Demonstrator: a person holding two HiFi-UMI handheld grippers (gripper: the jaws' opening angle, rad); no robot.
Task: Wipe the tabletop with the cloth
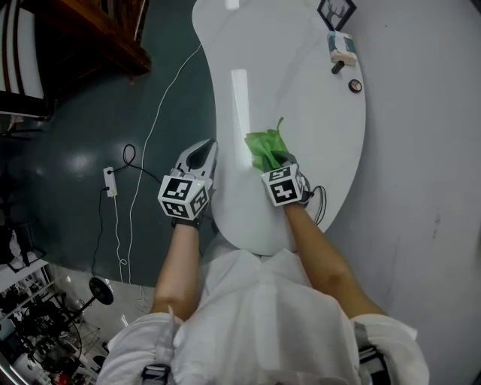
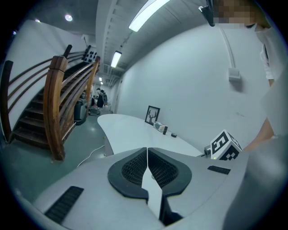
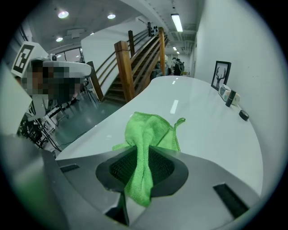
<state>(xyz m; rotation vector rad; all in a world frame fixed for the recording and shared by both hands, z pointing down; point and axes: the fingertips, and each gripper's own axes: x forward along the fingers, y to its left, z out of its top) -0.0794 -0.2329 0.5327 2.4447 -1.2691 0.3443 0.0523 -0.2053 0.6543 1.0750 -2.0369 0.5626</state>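
Tabletop [image 1: 301, 90], white and glossy, curves away from the person like a long bean. Its left edge borders the dark floor [image 1: 75, 150], and its right side lies against a pale wall [image 1: 428, 113]. Most of the surface ahead of the cloth [image 1: 267, 149] is bare. The only things on it sit at the far right: a framed picture [image 1: 336, 11], a small box [image 1: 342, 46] and a dark round piece [image 1: 355, 86], all well apart from the cloth. A white cable [image 1: 161, 105] trails over the floor to a power strip [image 1: 110, 182].

The right gripper [image 1: 276, 159] is over the near end of the tabletop with its jaws closed on the green cloth [image 3: 150, 130]. A bunched fold is pinched between the pads, and the rest spreads forward onto the white surface, nearer the left edge than the right.

The left gripper [image 1: 199, 154] hangs just beside the left edge, over the floor. In the left gripper view its jaws [image 2: 147, 166] meet at the tips with nothing between them.
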